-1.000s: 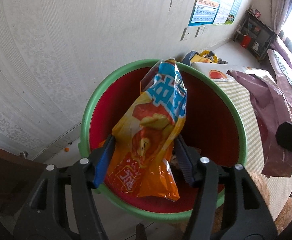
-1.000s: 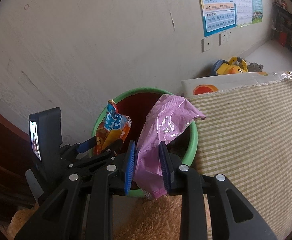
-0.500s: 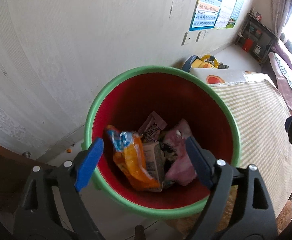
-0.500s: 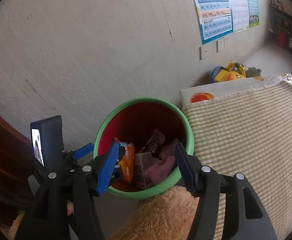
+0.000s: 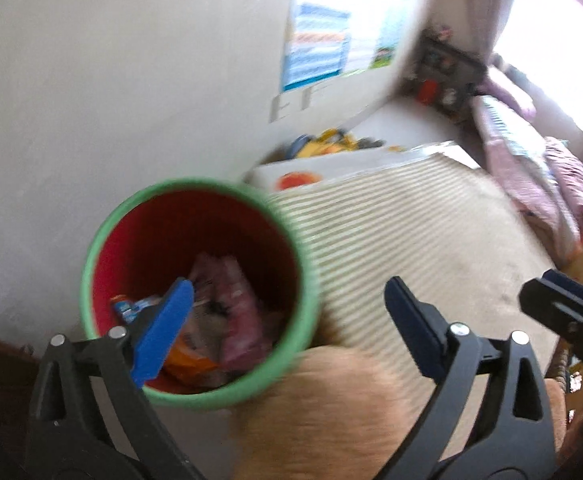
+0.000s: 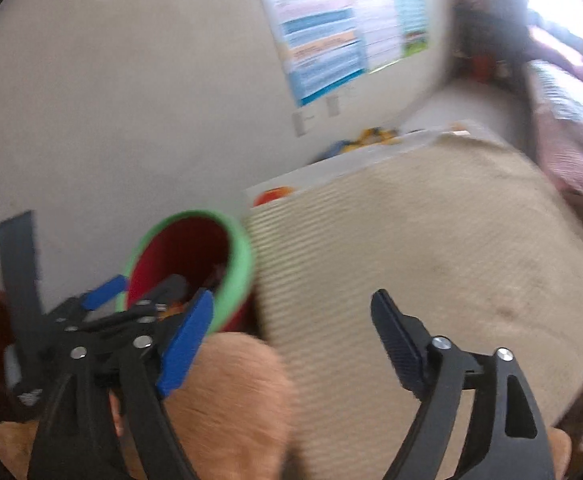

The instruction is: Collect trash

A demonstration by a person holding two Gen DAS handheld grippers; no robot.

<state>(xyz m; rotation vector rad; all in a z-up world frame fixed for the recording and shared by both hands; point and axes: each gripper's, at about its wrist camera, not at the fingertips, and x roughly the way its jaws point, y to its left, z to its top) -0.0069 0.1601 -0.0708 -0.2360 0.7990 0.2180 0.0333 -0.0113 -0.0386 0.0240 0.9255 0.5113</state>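
Note:
A green-rimmed bin with a red inside [image 5: 103, 240] stands by the wall and holds the orange snack bag [image 5: 183, 364], the pink bag [image 5: 239, 308] and other wrappers. My left gripper [image 5: 287, 320] is open and empty, above the bin's right rim and the checked cloth. My right gripper [image 6: 291, 320] is open and empty, over the cloth to the right of the bin [image 6: 235, 256]. The left gripper [image 6: 131, 296] also shows in the right wrist view, at the bin's rim. Both views are blurred by motion.
A table with a checked cloth [image 5: 411, 232] lies right of the bin. A tan furry thing [image 5: 323, 408] sits below both grippers. A yellow toy [image 5: 327, 144] lies by the wall. A bed with pink bedding [image 5: 539, 160] is at the far right.
A second ago each gripper held a bag over the bin. Both opened and the bags dropped in. Now both grippers have swung right, away from the bin.

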